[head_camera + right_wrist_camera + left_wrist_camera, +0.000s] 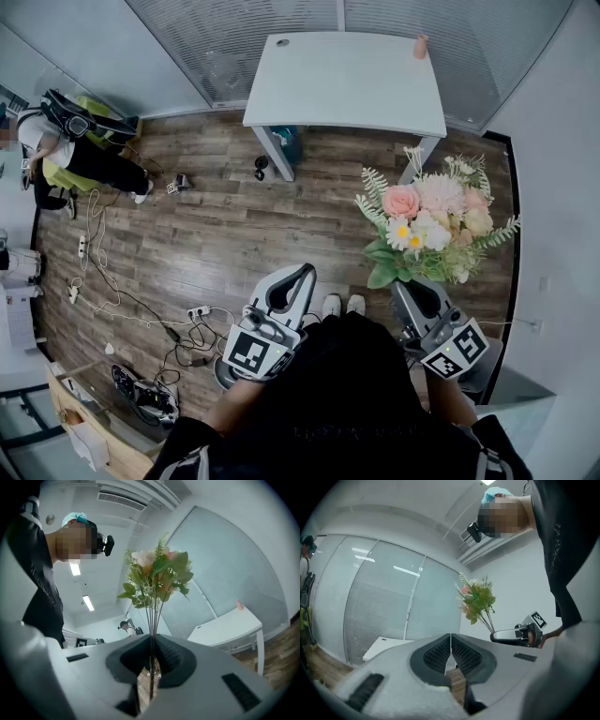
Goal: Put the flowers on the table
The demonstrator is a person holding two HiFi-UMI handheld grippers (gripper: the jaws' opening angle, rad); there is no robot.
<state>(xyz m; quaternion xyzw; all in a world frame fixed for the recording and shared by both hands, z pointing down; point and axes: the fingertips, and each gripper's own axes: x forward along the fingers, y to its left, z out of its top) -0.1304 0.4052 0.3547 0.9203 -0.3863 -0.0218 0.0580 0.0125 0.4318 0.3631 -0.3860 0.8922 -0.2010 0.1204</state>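
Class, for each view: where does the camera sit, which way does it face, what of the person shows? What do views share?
Head view: on the person's head, facing steeply down at the floor; shows arms, left gripper, right gripper.
Left gripper view: on the left gripper, tilted up along its shut, empty jaws; torso at right.
Right gripper view: on the right gripper, tilted up along jaws shut on the flowers; torso at left.
Shared: all three show flowers and white table.
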